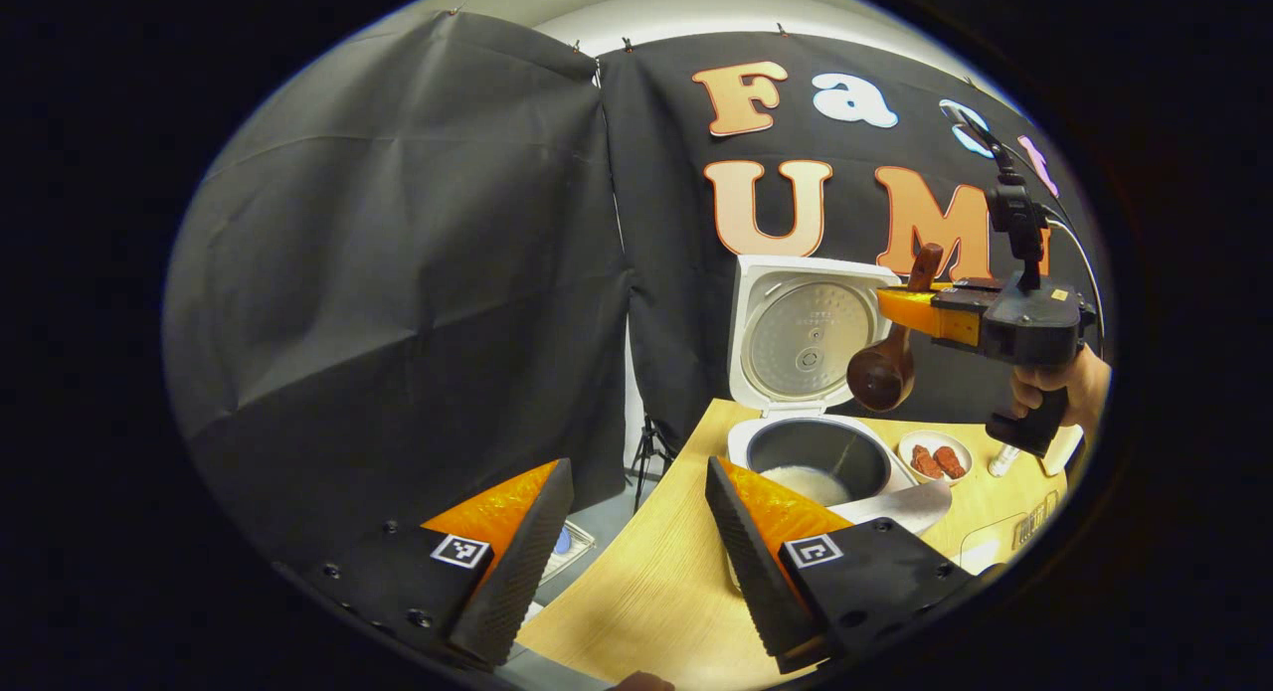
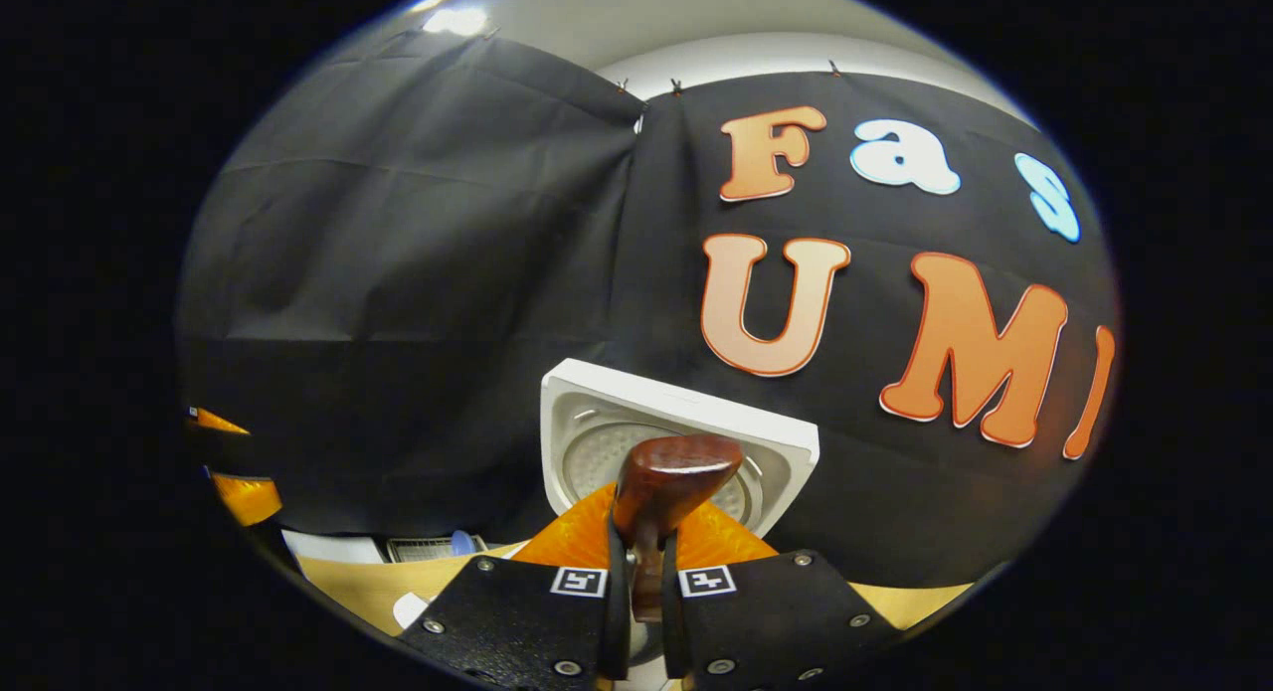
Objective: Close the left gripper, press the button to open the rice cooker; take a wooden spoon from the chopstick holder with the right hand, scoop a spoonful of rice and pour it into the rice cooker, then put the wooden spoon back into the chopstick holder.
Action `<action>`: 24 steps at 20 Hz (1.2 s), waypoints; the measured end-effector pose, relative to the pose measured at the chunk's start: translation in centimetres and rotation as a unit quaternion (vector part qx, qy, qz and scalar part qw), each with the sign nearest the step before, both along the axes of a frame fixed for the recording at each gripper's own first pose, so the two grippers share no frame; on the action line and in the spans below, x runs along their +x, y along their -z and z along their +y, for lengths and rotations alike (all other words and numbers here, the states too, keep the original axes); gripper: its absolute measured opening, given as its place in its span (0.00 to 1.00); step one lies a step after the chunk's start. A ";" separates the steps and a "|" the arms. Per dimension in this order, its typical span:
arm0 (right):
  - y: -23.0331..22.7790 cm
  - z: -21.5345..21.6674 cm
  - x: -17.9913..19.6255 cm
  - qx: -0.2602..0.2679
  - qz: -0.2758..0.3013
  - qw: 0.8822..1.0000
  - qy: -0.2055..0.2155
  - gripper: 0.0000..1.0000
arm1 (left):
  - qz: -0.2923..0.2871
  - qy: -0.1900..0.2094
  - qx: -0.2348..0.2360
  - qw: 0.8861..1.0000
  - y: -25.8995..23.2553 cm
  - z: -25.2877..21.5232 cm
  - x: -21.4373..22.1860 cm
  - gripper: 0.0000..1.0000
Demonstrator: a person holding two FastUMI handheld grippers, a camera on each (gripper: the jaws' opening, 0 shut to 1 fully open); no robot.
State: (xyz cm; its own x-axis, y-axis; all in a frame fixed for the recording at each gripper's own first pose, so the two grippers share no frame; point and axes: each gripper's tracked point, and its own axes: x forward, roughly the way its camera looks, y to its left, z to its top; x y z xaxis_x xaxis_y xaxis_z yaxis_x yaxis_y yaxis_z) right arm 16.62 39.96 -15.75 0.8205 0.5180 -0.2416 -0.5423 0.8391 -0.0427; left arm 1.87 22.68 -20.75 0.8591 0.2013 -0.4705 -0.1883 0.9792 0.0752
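Cooker (image 1: 808, 442) lid up, rice in pot. Right gripper (image 2: 636, 582) pinching spoon (image 1: 883, 371) handle; spoon hangs bowl-down above cooker's right rim, axis near upright, bowl maybe empty. Left gripper (image 1: 636, 542) spread, holding nothing, nearer side of cooker. Holder lies somewhere right of cooker.

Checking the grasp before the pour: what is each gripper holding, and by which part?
The right gripper clamps the brown wooden spoon by its handle. The left gripper is open, holding nothing.
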 end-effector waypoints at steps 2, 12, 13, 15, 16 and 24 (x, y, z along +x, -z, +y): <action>0.2 -0.6 -0.2 0.006 0.009 1.000 0.003 0.12 | -0.001 0.000 -0.002 1.000 -0.3 -0.6 -0.2 0.92; 1.4 -11.6 -3.9 0.109 0.118 0.984 0.080 0.12 | 0.005 0.027 -0.005 1.000 -0.6 -5.4 -1.3 0.92; 1.6 -13.1 -4.4 0.115 0.124 0.981 0.091 0.12 | 0.006 0.032 -0.005 0.999 -0.6 -6.0 -1.3 0.92; 2.2 -16.6 -5.6 0.121 0.135 0.976 0.118 0.12 | 0.008 0.040 -0.008 0.999 -0.6 -7.1 -1.2 0.92; 2.6 -18.3 -6.1 0.121 0.140 0.974 0.133 0.12 | 0.009 0.045 -0.009 0.999 -0.5 -7.8 -1.2 0.92; 7.3 -32.5 -10.9 0.121 0.195 0.937 0.264 0.12 | 0.022 0.082 -0.017 0.996 -0.1 -11.6 0.3 0.92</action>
